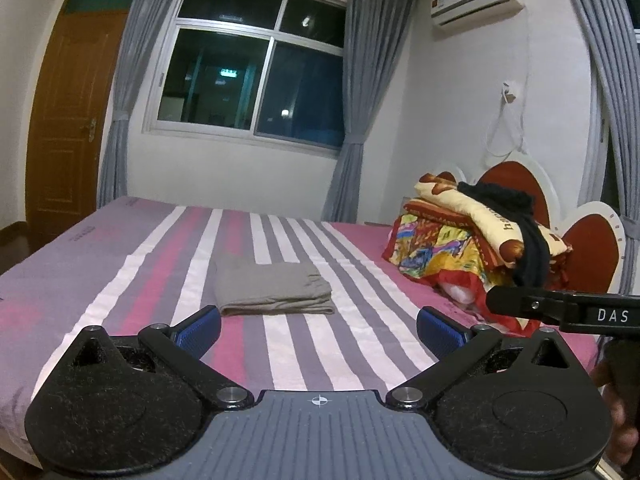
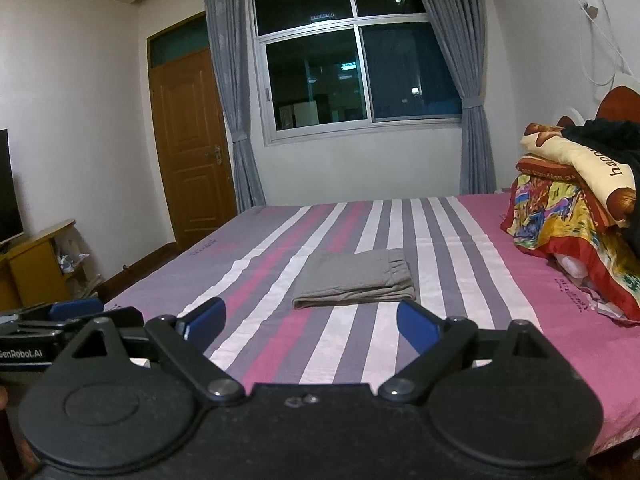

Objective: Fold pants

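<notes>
Grey pants (image 1: 273, 288) lie folded into a compact rectangle on the striped bed sheet (image 1: 152, 264); they also show in the right wrist view (image 2: 354, 282). My left gripper (image 1: 318, 326) is open and empty, held back from the pants near the bed's front edge. My right gripper (image 2: 312, 322) is open and empty too, a short way in front of the pants. The right gripper's body shows at the right edge of the left wrist view (image 1: 568, 308), and the left gripper at the left edge of the right wrist view (image 2: 76, 312).
A pile of bright quilts with a black garment on top (image 1: 480, 236) sits by the red headboard (image 1: 592, 248); the pile also appears in the right wrist view (image 2: 580, 208). A window (image 1: 256, 68), curtains and a wooden door (image 2: 192, 148) stand beyond the bed. A TV stand (image 2: 32, 260) is at left.
</notes>
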